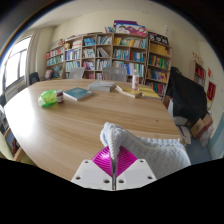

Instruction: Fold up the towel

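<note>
**A:** What have you got right now?

**B:** My gripper [116, 168] has its jaws closed on a corner of the towel [150, 150]. The white cloth is pinched between the pink pads [106, 158] and rises to a peak just above them. The rest of the towel drapes off to the right and trails down onto the near edge of the worktop [90, 118].

**A:** So you're mid-fold?

**B:** That's my reading: a corner is lifted and has to be carried over to meet the opposite side. I can't see the far side of the towel from here, so I can't say how far along the fold is.

**A:** How do you do it cleanly?

**B:** I keep the pinch firm and lift only enough that the held part clears the cloth beneath it. Then I travel in a straight line across the towel, so the crease forms square instead of slanting. I lower the corner onto its match before letting go, and I don't drag it, or the bottom layer will bunch.

**A:** Anything in the way?

**B:** Not that I can see. The green object [47, 98] and the book [77, 94] lie well apart from the towel, towards the far left of the worktop, and the bookshelves [110, 52] stand against the back wall.
</note>
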Demonstrator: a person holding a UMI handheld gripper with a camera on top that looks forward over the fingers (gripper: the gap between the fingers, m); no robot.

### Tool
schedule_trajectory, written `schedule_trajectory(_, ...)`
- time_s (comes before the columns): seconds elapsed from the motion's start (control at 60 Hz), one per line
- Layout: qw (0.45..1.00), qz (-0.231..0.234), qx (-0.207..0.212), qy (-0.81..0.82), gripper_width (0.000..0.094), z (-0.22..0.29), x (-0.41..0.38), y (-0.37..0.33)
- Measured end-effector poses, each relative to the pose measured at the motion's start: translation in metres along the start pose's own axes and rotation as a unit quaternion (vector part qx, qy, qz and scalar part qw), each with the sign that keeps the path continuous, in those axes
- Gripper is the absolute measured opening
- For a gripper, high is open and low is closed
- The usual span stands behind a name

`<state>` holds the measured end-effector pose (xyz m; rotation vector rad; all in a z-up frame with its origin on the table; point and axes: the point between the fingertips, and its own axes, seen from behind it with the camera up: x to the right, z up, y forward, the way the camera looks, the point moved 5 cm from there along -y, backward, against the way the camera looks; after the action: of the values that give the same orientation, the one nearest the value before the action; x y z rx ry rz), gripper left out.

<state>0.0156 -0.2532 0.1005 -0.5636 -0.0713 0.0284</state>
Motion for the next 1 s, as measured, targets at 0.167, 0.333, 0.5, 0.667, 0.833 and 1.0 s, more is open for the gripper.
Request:
schedule_trajectory(0.167, 0.998, -0.051, 0.037, 0.020, 0.0028, 0.041, 0.105, -0.040)
schedule_trajectory(0.333, 0.996, -0.088, -0.030, 0.000, 0.0036, -0.021, 0.199, -0.022)
schedule_trajectory(0.5, 0.994, -0.082, -0.065, 0.018, 0.0037, -0.075, 0.233, -0.005)
schedule_trajectory(0.667, 0.994, -0.060, -0.067, 0.070, 0.0040, -0.082, 0.234, 0.008)
schedule_trajectory(0.833, 0.990, -0.037, -0.094, 0.101, 0.0491, -0.075, 0.242, -0.005)
schedule_trajectory(1.0, 0.989, -0.066, -0.093, 0.099, 0.0839, -0.056, 0.268, -0.063)
